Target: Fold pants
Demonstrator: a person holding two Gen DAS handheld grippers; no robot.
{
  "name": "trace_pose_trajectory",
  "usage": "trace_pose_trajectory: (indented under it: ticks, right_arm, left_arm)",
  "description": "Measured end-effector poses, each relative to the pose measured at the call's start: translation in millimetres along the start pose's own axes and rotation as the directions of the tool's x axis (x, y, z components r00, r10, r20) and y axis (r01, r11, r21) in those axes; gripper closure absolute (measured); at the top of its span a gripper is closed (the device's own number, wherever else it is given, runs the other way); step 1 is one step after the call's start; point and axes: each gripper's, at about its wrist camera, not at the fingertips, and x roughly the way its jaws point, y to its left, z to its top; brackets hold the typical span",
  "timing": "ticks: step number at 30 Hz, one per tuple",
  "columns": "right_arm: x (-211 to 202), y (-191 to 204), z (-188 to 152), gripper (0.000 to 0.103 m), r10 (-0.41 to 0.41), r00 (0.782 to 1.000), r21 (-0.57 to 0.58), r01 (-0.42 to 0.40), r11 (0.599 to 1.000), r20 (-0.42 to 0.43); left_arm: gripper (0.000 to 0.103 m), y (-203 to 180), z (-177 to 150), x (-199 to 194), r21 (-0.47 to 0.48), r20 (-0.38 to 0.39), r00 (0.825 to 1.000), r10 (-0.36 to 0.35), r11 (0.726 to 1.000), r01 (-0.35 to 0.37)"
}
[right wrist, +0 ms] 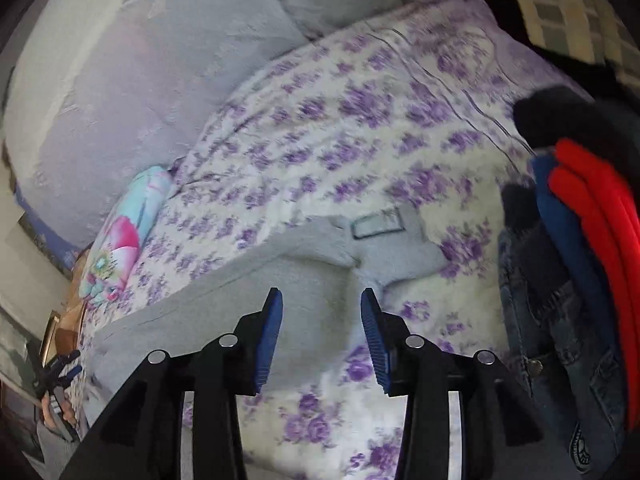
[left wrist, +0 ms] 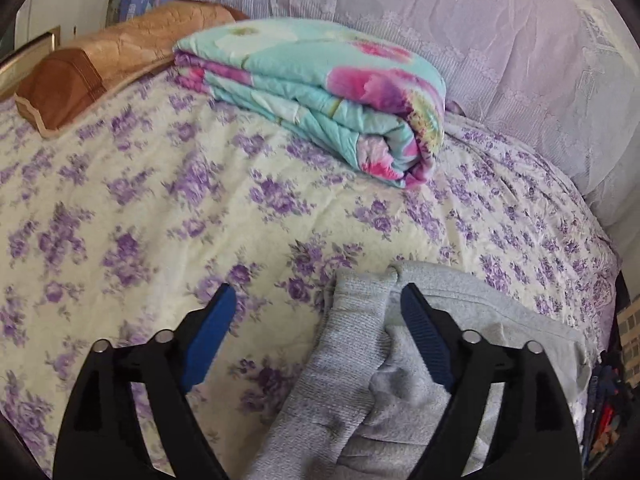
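The grey pants (left wrist: 356, 360) are seen lying on the bed (left wrist: 160, 200), which is covered by a cream spread printed with purple flowers. In the left wrist view they fill the lower centre and lower right of the frame, with a ribbed cuff reaching up between the blue fingers (left wrist: 212, 332). The left gripper (left wrist: 318, 336) is shown with its fingers spread wide; the pants lie beneath and beside the right-hand finger, and no cloth is pinched between the pads. In the right wrist view the pants (right wrist: 256, 280) stretch from the lower left toward the centre, with a rectangular label visible at their far end, right of centre. The right gripper (right wrist: 322, 340) is held with its fingers parted and nothing clamped between them; grey cloth and flowered spread are seen through the gap. A folded turquoise and pink quilt (left wrist: 320, 92) rests in the upper centre of the left view, beside a brown pillow (left wrist: 100, 72) at upper left. A stack of clothes (right wrist: 568, 280), denim, blue and red, is seen at the right edge of the right view.
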Motion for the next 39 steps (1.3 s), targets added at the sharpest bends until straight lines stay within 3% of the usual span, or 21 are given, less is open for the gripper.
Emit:
trace_pose_trajectory:
  ticks: [1, 4, 8, 12, 15, 18, 20, 22, 25, 28, 29, 31, 36, 37, 39]
  right_arm:
    - [4.6, 14.5, 0.8, 0.032, 0.048, 0.999, -0.054, -0.049, 0.997, -0.022]
    - [19.1, 59.1, -6.3, 0.009, 0.142, 0.990, -0.219, -0.138, 0.966, -0.001]
    - [34.1, 106.2, -9.4, 0.004, 0.149, 0.988, -0.352, -0.130, 0.927, 0.029]
    - [59.5, 138.4, 3.2, 0.004, 0.093, 0.996, -0.439, -0.086, 0.894, -0.006]
    - [87.5, 161.7, 5.6, 0.004, 0.103, 0.991, -0.539, -0.135, 0.832, -0.089]
    - [118.7, 184.2, 2.3, 0.004, 0.085, 0.986, -0.656, -0.160, 0.738, -0.145]
    - [139.6, 196.5, -0.5, 0.008, 0.054, 0.985, -0.721, -0.159, 0.675, -0.166]
    - [161.9, 203.6, -1.2, 0.031, 0.036, 0.972, -0.744, -0.202, 0.636, -0.233]
    - [190.6, 208.2, -5.0, 0.054, 0.015, 0.943, -0.740, -0.270, 0.616, -0.332]
    - [208.9, 209.3, -9.4, 0.055, -0.015, 0.934, -0.770, -0.286, 0.570, -0.357]
    - [213.9, 209.8, -9.6, 0.055, -0.020, 0.934, -0.778, -0.285, 0.560, -0.356]
    - [223.1, 208.3, -5.7, 0.053, -0.010, 0.931, -0.775, -0.297, 0.558, -0.364]
    - [240.7, 205.5, -6.2, 0.054, 0.014, 0.899, -0.753, -0.376, 0.540, -0.438]
    - [240.5, 205.4, -7.6, 0.061, 0.019, 0.895, -0.749, -0.385, 0.540, -0.446]
    - [234.9, 208.1, -11.9, 0.070, 0.019, 0.901, -0.762, -0.379, 0.525, -0.434]
  left_arm:
    - [0.013, -2.7, 1.5, -4.4, 0.021, 0.036, 0.999, 0.024, 0.999, -0.025]
    - [0.010, -13.3, 4.4, 0.1, 0.081, 0.060, 0.997, 0.055, 0.995, -0.060]
    - [0.010, -21.1, 2.2, 23.0, 0.117, -0.007, 1.000, 0.024, 0.993, -0.023]
    - [0.010, -15.1, -4.2, 45.5, 0.099, -0.080, 0.996, -0.039, 0.994, 0.047]
    - [0.010, -6.1, -11.2, 56.4, 0.067, -0.116, 0.987, -0.108, 0.991, 0.117]
    - [0.011, 0.5, -14.0, 62.4, 0.037, -0.138, 0.978, -0.158, 0.986, 0.164]
    - [0.011, 3.9, -14.2, 63.9, 0.016, -0.140, 0.974, -0.178, 0.983, 0.182]
    - [0.011, 6.2, -14.4, 64.7, 0.001, -0.138, 0.971, -0.195, 0.980, 0.197]
    - [0.011, 7.1, -13.9, 66.1, -0.004, -0.142, 0.969, -0.203, 0.979, 0.204]
    - [0.015, 5.1, -13.6, 68.1, 0.003, -0.148, 0.968, -0.203, 0.979, 0.205]
    - [0.020, 4.2, -13.7, 68.8, 0.007, -0.152, 0.967, -0.206, 0.978, 0.209]
    - [0.025, 2.9, -13.3, 69.9, 0.013, -0.156, 0.964, -0.215, 0.975, 0.220]
    - [0.043, 0.2, -12.7, 69.8, 0.021, -0.158, 0.954, -0.255, 0.965, 0.261]
    - [0.051, -1.1, -12.6, 69.1, 0.025, -0.159, 0.950, -0.268, 0.961, 0.275]
    - [0.055, -4.2, -13.1, 66.9, 0.043, -0.153, 0.952, -0.264, 0.961, 0.273]
